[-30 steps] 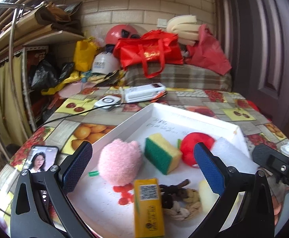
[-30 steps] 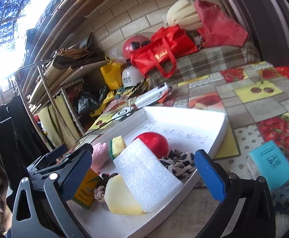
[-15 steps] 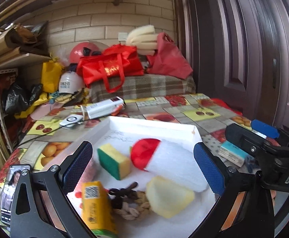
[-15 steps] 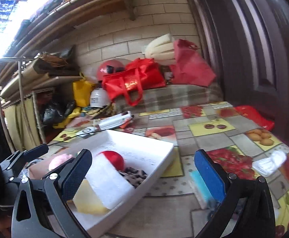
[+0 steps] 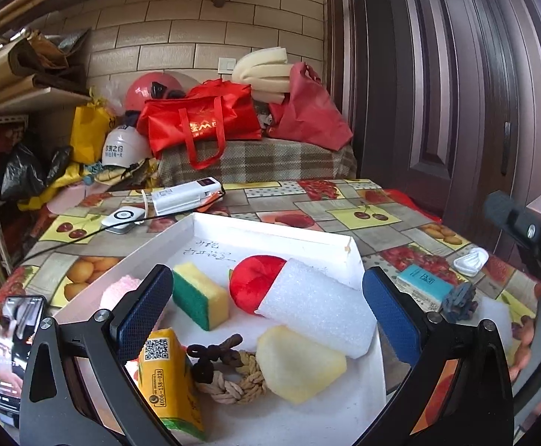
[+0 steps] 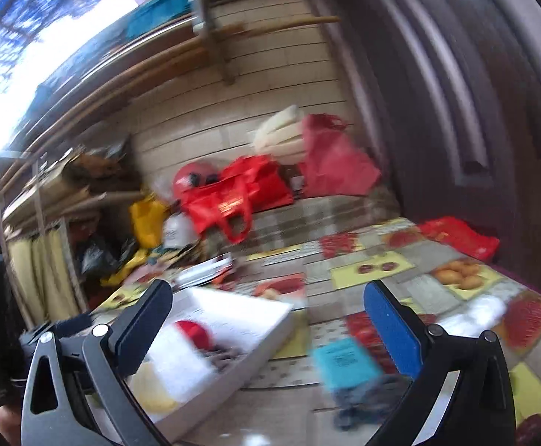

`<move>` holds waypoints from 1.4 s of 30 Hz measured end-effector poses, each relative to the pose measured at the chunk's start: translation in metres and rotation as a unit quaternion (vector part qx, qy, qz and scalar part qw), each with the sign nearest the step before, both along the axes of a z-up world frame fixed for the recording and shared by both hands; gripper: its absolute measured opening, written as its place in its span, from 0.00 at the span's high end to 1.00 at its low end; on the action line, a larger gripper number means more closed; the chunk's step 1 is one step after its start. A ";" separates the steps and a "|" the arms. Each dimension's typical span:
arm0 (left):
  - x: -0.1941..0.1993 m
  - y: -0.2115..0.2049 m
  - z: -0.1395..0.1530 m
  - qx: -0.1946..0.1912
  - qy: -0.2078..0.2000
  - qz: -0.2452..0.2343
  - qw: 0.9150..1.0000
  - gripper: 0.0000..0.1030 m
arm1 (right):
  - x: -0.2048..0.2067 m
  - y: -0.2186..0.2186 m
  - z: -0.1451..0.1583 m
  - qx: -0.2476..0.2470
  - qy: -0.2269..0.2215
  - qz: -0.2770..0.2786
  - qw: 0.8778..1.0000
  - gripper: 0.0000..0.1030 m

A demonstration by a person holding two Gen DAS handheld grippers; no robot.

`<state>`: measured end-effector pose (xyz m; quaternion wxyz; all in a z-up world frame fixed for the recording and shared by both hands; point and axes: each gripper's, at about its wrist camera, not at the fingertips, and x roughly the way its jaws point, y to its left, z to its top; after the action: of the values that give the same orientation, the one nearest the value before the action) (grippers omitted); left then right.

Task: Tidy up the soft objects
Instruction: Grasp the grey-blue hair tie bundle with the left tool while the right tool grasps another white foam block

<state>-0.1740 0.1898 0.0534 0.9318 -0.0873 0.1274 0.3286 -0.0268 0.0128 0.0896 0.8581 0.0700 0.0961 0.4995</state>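
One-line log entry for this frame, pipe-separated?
left gripper: open, empty, over white tray | right gripper: open, empty, view blurred | teal packet: on table, outside tray | white foam block: in tray

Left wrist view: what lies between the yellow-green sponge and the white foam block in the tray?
The red plush ball lies between the sponge and the foam block, its right side tucked under the block's end, as the left wrist view shows.

One white tray (image 5: 270, 228) — two sponges (image 5: 199, 299), one red cushion (image 5: 253, 280), one foam block (image 5: 315, 312), two helmets (image 5: 151, 87).

Both wrist views overlook the white tray (image 5: 270, 228) (image 6: 255, 349).
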 end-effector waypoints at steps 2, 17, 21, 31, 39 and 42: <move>0.000 -0.002 0.000 0.000 -0.003 -0.008 1.000 0.00 | 0.020 -0.016 0.001 0.000 0.011 -0.028 1.000 0.00; 0.041 -0.057 0.000 0.011 0.051 -0.140 0.989 0.00 | 0.051 -0.040 -0.029 -0.287 0.032 0.062 0.955 0.00; 0.045 -0.065 0.001 0.027 0.060 -0.141 0.988 0.00 | 0.035 -0.016 -0.052 -0.381 -0.006 0.086 0.920 0.00; 0.063 -0.071 -0.006 0.006 0.094 -0.163 0.982 0.00 | 0.053 -0.022 -0.069 -0.418 0.036 0.113 0.900 0.10; 0.128 -0.102 -0.013 -0.018 0.143 -0.228 0.963 0.00 | 0.105 -0.069 -0.063 -0.366 0.104 0.050 0.924 0.10; 0.165 -0.121 -0.016 0.029 0.179 -0.226 0.957 0.00 | 0.110 -0.077 -0.061 -0.341 0.125 0.062 0.930 0.10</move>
<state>-0.0095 0.0686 0.0374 0.9456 0.0308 0.2994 0.1236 0.0836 -0.0645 0.0290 0.7785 -0.1710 0.3712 0.4764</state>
